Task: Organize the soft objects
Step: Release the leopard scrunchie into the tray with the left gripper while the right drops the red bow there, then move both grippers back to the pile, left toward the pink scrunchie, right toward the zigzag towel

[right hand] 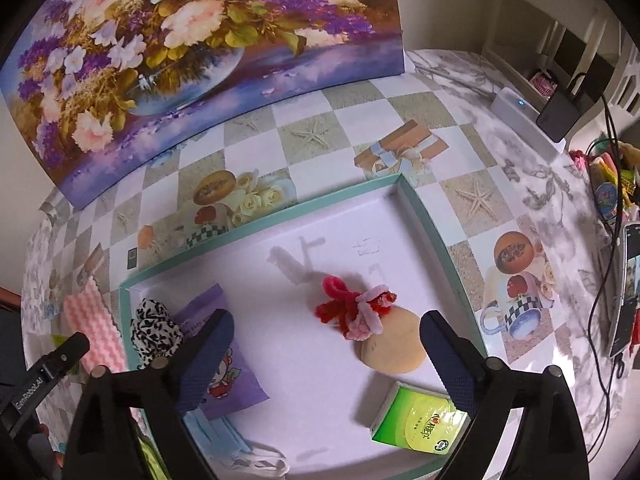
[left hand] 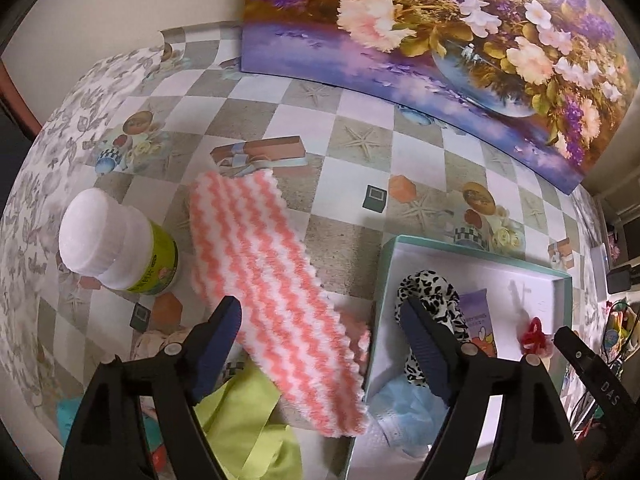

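My left gripper (left hand: 324,344) is open over the table, pointing steeply down. A pink-and-white zigzag cloth (left hand: 264,264) lies slack between its fingers without touching the pads, its near end against the rim of a teal box (left hand: 384,264). My right gripper (right hand: 324,332) stands open above the box's white floor (right hand: 320,380), holding nothing. Inside the box lie a leopard-print scrunchie (right hand: 154,326), a purple tissue pack (right hand: 224,364), a blue face mask (right hand: 216,436), a red-and-pink pipe-cleaner bundle (right hand: 352,306) on a beige round puff (right hand: 394,346), and a green tissue pack (right hand: 420,420).
A white jar with a green label (left hand: 116,240) stands left of the cloth. A lime-green cloth (left hand: 248,420) lies under the left gripper. A flower painting (left hand: 440,40) leans along the table's back. At the right edge lie cables, a phone (right hand: 624,288) and small clutter.
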`<state>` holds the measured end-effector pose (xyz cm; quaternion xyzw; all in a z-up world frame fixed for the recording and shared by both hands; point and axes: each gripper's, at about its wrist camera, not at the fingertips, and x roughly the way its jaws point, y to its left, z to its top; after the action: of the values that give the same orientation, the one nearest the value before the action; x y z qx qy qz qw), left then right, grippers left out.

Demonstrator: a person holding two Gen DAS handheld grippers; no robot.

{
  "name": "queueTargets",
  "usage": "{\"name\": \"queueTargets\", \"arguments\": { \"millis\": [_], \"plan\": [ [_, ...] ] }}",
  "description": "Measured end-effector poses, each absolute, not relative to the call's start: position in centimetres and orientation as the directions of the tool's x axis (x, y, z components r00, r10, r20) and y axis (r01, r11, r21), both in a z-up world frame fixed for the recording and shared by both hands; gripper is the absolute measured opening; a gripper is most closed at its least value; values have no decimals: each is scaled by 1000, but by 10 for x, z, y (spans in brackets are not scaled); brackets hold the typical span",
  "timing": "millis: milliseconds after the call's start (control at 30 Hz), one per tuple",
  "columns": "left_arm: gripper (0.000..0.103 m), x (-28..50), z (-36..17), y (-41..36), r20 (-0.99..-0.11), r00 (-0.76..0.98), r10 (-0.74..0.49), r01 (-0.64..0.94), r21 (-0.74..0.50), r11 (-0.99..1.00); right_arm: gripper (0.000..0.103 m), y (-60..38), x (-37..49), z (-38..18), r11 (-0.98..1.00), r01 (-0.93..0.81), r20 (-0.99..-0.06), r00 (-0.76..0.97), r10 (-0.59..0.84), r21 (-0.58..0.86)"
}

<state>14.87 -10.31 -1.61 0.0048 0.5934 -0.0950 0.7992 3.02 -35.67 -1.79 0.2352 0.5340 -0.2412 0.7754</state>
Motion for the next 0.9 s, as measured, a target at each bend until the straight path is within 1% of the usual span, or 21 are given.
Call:
{"name": "queueTargets", "arguments": {
  "millis": [100, 300, 467, 567, 767, 900],
  "plan": [
    [82, 149, -9, -99, -947, 284, -150, 165, -106, 981, 96, -349, 31, -8, 778, 620, -937, 324, -132, 105],
    [82, 144, 14, -81, -936, 321, -146, 192, -86, 978, 96, -323, 35, 18, 811, 567, -912, 395, -111, 147],
    [82, 141, 28, -44, -928, 356, -109, 147, -60, 987, 96, -287, 46, 20, 852, 505, -912, 400, -91, 137],
    [82, 139, 25, -22, -931, 349, -105, 107, -72, 992, 96, -257, 57, 5, 885, 442, -929, 368, -34, 143],
    [82, 141, -2, 14, -956, 281, -89, 31, -84, 996, 96, -198, 73, -14, 937, 299, -935, 348, 68, 179],
    [82, 146, -19, 32, -966, 245, -87, -28, -97, 995, 96, -161, 82, -28, 950, 195, -922, 351, 166, 245]
  ]
}}
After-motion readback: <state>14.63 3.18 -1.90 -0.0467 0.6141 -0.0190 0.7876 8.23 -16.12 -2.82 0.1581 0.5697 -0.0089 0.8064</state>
